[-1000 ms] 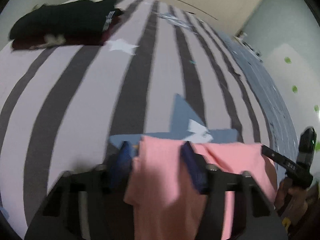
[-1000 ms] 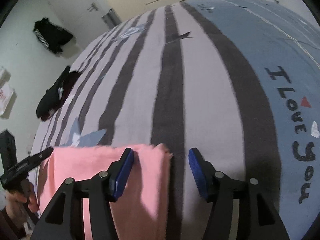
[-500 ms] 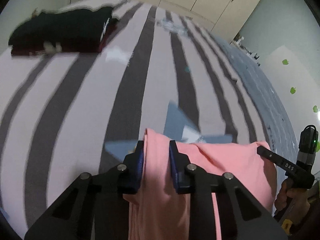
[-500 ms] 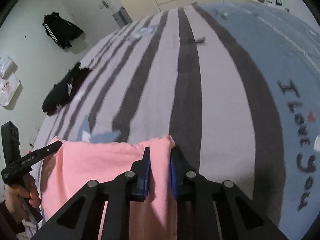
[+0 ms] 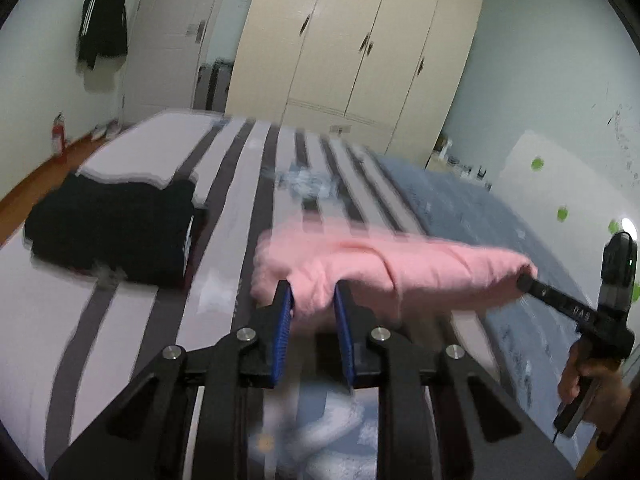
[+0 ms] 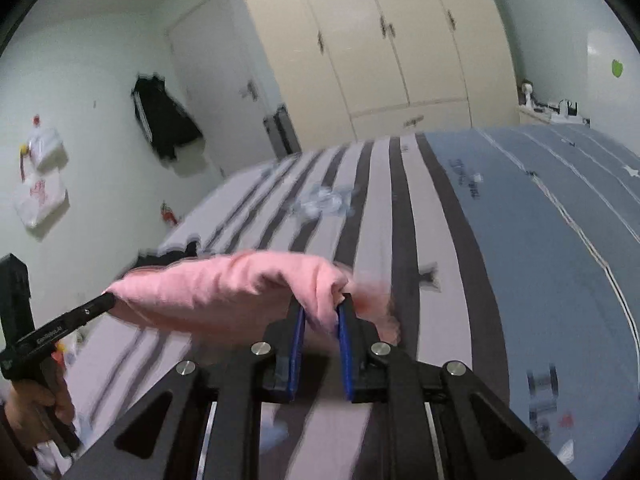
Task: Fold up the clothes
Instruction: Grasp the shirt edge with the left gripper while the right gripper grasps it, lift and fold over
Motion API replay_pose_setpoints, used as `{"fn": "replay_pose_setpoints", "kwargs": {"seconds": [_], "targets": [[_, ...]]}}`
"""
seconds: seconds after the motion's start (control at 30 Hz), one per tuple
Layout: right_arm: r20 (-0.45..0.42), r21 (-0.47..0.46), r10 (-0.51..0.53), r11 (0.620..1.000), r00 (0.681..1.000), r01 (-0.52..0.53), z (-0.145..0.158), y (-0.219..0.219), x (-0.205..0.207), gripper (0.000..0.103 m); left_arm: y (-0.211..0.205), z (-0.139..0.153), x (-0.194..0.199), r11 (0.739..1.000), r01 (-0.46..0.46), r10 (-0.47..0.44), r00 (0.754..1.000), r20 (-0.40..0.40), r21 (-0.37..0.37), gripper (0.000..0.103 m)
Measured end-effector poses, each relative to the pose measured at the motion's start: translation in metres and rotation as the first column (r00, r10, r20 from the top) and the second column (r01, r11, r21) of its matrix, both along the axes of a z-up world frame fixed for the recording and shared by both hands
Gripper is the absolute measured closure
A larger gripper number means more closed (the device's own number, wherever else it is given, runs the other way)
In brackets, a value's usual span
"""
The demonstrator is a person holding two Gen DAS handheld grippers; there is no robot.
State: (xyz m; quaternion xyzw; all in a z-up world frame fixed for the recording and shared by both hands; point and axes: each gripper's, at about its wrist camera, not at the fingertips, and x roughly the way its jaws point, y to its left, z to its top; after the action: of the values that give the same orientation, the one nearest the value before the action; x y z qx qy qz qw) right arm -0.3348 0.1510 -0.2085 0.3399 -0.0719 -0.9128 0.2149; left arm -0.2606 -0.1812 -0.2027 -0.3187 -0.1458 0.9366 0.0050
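Pinching pink garment [image 5: 384, 268], left gripper [image 5: 314, 300], right gripper [image 6: 322, 312]; folded black clothes [image 5: 112, 232] only leftward.

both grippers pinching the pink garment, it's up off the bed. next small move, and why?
Probably carry both ends forward together, then lower. The left gripper and right gripper each clamp an end of the pink garment, which hangs bunched between them above the striped bed, fold not yet laid.
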Motion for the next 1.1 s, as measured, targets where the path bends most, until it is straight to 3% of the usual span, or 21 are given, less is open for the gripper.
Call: {"fn": "replay_pose_setpoints", "kwargs": {"seconds": [0.17,0.23,0.33,0.47,0.63,0.77,0.87,0.9,0.97,1.0,1.1], "targets": [[0.223,0.119,0.015,0.992,0.975,-0.043,-0.079,0.013,0.068,0.085,-0.007,-0.083,0.076,0.997,-0.071,0.06,0.97,0.237,0.039,0.084],[0.276,0.149,-0.004,0.988,0.961,-0.039,-0.098,0.022,0.09,0.085,-0.01,-0.092,0.09,0.995,-0.091,0.077,0.962,0.263,0.042,0.084],[0.288,0.142,-0.061,0.99,0.956,0.02,-0.098,0.034,0.1,0.085,-0.014,-0.086,0.09,0.993,-0.108,0.093,0.963,0.252,0.048,0.084],[0.253,0.137,-0.132,0.986,0.959,0.1,-0.08,0.033,0.076,0.07,-0.012,-0.067,0.055,0.996,-0.082,0.077,0.977,0.201,0.017,0.084],[0.227,0.146,-0.172,0.979,0.959,0.141,-0.062,0.011,0.025,0.066,-0.003,-0.065,0.013,0.999,-0.042,0.044,0.977,0.209,-0.017,0.081],[0.255,0.172,-0.193,0.973,0.948,0.152,-0.071,-0.001,0.0,0.065,0.01,-0.076,-0.02,0.998,0.009,0.009,0.96,0.279,-0.063,0.08],[0.262,0.155,-0.181,0.977,0.948,0.144,-0.081,-0.004,-0.013,0.065,0.016,-0.084,-0.032,0.992,0.041,-0.005,0.961,0.278,-0.123,0.08],[0.266,0.148,-0.174,0.979,0.948,0.138,-0.087,-0.005,-0.017,0.065,0.017,-0.085,-0.034,0.989,0.049,-0.011,0.964,0.266,-0.137,0.085],[0.274,0.148,-0.156,0.982,0.949,0.119,-0.099,-0.009,-0.024,0.073,0.014,-0.087,-0.036,0.988,0.057,-0.018,0.965,0.26,-0.142,0.095],[0.275,0.153,-0.152,0.982,0.949,0.113,-0.102,-0.01,-0.027,0.085,0.012,-0.086,-0.036,0.988,0.057,-0.018,0.966,0.258,-0.145,0.098],[0.269,0.185,-0.16,0.976,0.95,0.112,-0.106,-0.009,-0.032,0.091,0.001,-0.089,-0.038,0.987,0.01,0.036,0.961,0.274,-0.162,0.101]]}}
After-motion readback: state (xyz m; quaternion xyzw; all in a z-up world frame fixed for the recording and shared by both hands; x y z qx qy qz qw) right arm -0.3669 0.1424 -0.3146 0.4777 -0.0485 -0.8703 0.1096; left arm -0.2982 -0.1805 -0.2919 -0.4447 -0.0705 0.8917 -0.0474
